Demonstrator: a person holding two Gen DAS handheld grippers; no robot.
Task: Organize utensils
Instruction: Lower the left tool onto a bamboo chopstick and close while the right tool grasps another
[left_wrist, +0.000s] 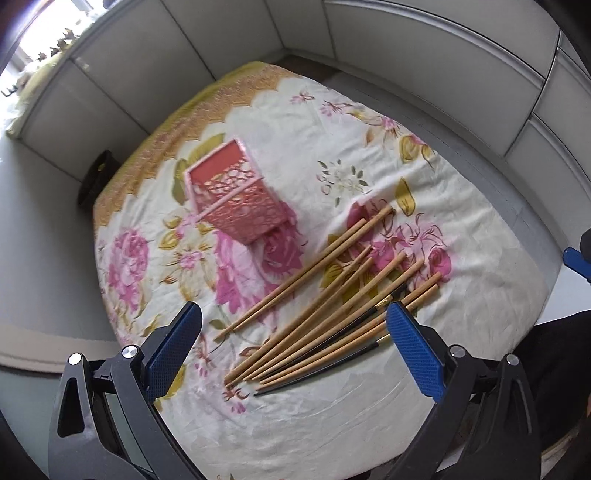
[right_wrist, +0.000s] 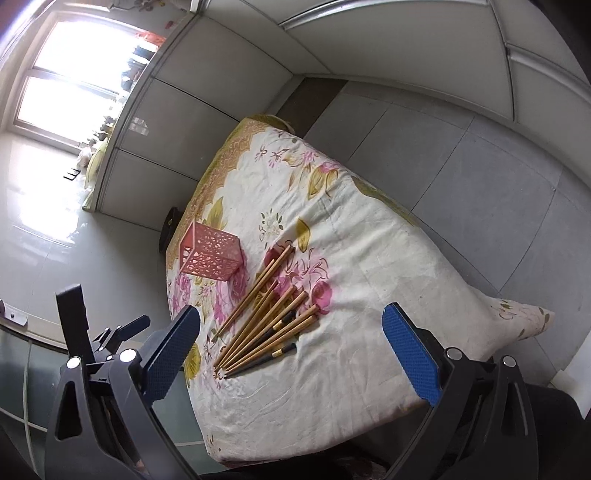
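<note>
Nothing picked up yet, both my grippers wide open and empty. Left gripper (left_wrist: 293, 347) hovers over the table; pink holder (left_wrist: 236, 192) sits left, chopsticks (left_wrist: 332, 295) fanned right of it. Right gripper (right_wrist: 291, 347) hangs back. Next: pinch one stick.

Left gripper (left_wrist: 293, 325) fingers spread wide, empty, right gripper (right_wrist: 291, 326) likewise spread, empty

You won't find any readable text, label, brand or number in either view; the small items by the far window are perhaps too blurred to tell.
</note>
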